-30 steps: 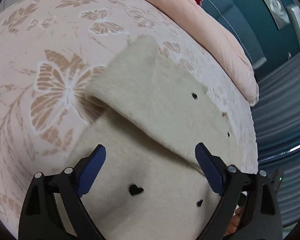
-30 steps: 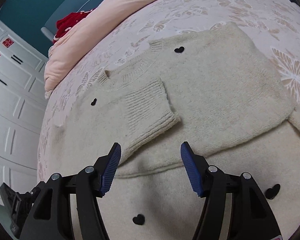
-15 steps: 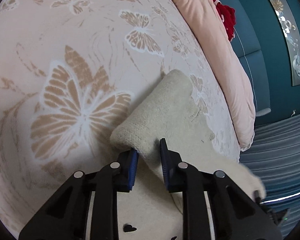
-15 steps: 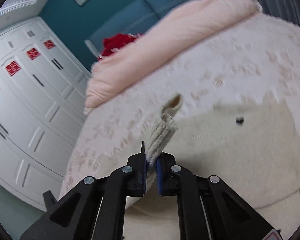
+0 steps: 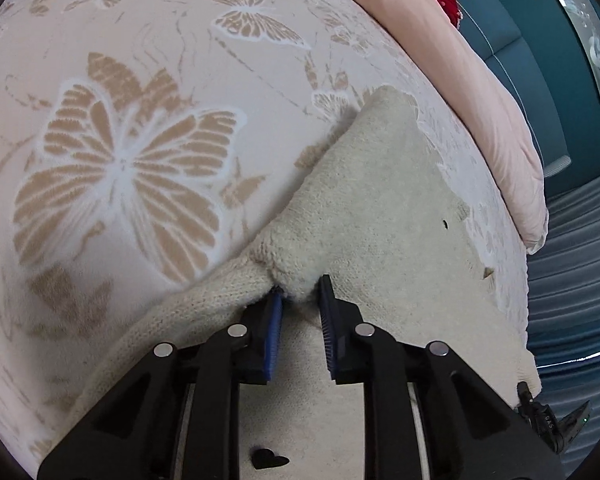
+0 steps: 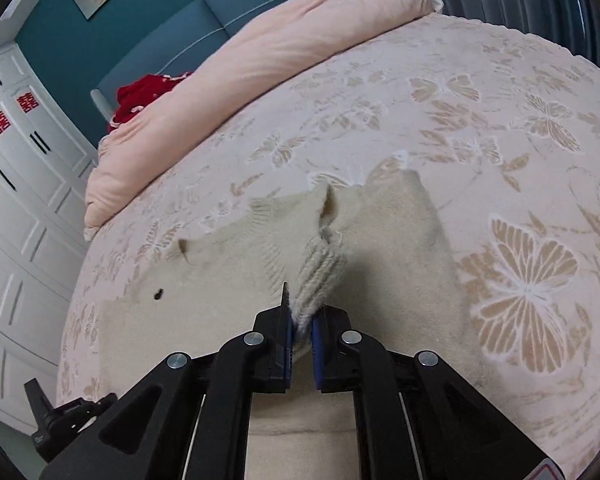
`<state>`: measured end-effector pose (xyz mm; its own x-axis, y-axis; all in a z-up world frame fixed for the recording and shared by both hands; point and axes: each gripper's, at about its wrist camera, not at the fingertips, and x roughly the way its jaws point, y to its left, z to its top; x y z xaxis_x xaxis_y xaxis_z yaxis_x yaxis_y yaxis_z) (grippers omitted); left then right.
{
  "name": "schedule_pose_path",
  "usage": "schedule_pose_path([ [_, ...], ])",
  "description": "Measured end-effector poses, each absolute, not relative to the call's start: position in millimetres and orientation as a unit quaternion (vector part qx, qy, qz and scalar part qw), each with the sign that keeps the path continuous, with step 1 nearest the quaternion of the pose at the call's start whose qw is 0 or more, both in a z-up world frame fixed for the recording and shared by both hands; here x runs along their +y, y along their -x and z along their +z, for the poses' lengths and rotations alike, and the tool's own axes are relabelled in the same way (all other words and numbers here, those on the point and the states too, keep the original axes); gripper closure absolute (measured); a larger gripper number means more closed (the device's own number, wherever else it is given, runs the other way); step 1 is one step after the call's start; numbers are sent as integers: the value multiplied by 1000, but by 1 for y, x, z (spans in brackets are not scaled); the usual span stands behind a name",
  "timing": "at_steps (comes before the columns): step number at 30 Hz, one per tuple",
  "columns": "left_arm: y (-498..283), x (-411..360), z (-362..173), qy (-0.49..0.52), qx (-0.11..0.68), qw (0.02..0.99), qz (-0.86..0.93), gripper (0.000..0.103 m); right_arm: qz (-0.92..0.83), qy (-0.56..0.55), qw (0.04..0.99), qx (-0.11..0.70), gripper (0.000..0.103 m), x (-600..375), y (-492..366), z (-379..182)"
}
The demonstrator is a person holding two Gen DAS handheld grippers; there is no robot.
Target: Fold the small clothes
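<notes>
You've got one cream sweater (image 5: 380,208) on the bed (image 5: 100,80), two tongs pinching it. Left tongs (image 5: 300,296) grip a bunched fold at 12 o'clock; right tongs (image 6: 300,320) clamp the ribbed cuff (image 6: 320,272).

Sweater (image 6: 384,240) lies on the bed (image 6: 500,128). Duvet (image 6: 268,56) lies behind it along the headboard (image 6: 172,28). Wardrobe (image 6: 16,200) stands left of the bed. Left claw (image 5: 300,296) and right claw (image 6: 302,316) each meet the sweater's near edge.
</notes>
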<state>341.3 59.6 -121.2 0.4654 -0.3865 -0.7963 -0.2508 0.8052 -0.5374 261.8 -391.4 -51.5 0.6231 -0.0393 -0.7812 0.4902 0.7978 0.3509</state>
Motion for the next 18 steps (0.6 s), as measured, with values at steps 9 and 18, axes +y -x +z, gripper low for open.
schedule_pose_path([
  [9, -316, 36, -125, 191, 424, 883, -63, 82, -215, -219, 880, 363, 81, -375, -224, -19],
  [18, -310, 53, -133, 265, 387, 878, -93, 81, 146, -112, 857, 482, 101, -169, -392, -18],
])
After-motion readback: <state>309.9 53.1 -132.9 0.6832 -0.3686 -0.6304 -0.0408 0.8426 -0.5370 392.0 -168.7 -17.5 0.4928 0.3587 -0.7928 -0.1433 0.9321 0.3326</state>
